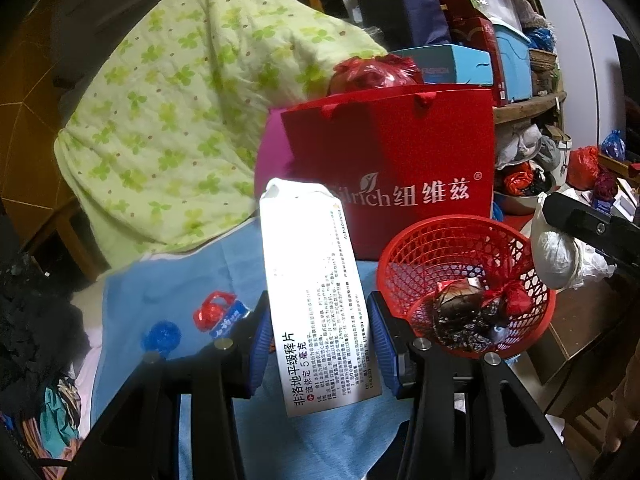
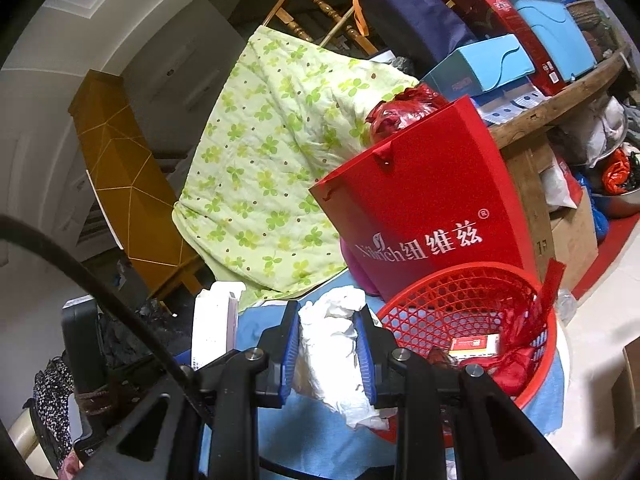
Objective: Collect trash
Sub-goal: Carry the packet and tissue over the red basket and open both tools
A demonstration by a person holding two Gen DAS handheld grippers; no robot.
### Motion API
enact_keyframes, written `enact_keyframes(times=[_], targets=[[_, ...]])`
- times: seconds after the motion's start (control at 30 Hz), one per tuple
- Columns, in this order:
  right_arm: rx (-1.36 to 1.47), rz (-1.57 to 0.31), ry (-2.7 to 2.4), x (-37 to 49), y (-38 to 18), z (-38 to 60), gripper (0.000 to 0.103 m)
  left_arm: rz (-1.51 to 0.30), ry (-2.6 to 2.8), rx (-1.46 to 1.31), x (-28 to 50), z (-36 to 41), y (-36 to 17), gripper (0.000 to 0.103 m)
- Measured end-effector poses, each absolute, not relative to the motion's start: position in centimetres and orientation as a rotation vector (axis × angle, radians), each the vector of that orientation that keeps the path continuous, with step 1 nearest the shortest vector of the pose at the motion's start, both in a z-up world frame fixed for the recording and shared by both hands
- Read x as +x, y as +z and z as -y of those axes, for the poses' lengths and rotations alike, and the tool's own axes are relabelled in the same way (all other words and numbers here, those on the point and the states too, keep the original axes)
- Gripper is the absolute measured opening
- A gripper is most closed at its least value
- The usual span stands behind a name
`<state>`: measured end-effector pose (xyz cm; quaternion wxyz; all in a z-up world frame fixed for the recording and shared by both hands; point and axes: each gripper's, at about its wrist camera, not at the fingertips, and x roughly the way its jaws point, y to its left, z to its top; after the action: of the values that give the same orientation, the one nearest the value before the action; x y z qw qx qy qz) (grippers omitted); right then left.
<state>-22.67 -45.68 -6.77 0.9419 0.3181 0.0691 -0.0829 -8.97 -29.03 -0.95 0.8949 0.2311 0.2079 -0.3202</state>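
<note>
My left gripper (image 1: 318, 336) is shut on a white medicine box (image 1: 316, 280) with black print, held upright over the blue cloth (image 1: 168, 304). My right gripper (image 2: 328, 350) is shut on a crumpled white tissue (image 2: 334, 340); in the left wrist view the tissue (image 1: 556, 252) and the right gripper's black body show at the right edge. A red mesh basket (image 1: 432, 240) stands to the right of both, with dark wrappers, a red wrapper and a small box inside. The basket (image 2: 448, 292) sits just right of the tissue. A red candy wrapper (image 1: 218, 314) and a blue wrapper (image 1: 160, 336) lie on the cloth at left.
A red paper gift bag (image 1: 400, 152) stands behind the basket, a red plastic bag (image 1: 372, 72) on top. A green clover quilt (image 1: 168, 112) drapes at the back left. Boxes crowd a wooden round table (image 2: 560, 100) at right. Clothes (image 1: 44, 340) pile at left.
</note>
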Motion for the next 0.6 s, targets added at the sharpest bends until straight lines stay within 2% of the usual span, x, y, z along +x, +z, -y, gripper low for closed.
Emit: enact_keyframes(times=[0.6], targets=[[0.699, -0.114, -0.201, -25.4, -7.8, 48.1, 0.028, -0.410, -0.703, 0.543, -11.4, 32.9, -1.3, 0.048]])
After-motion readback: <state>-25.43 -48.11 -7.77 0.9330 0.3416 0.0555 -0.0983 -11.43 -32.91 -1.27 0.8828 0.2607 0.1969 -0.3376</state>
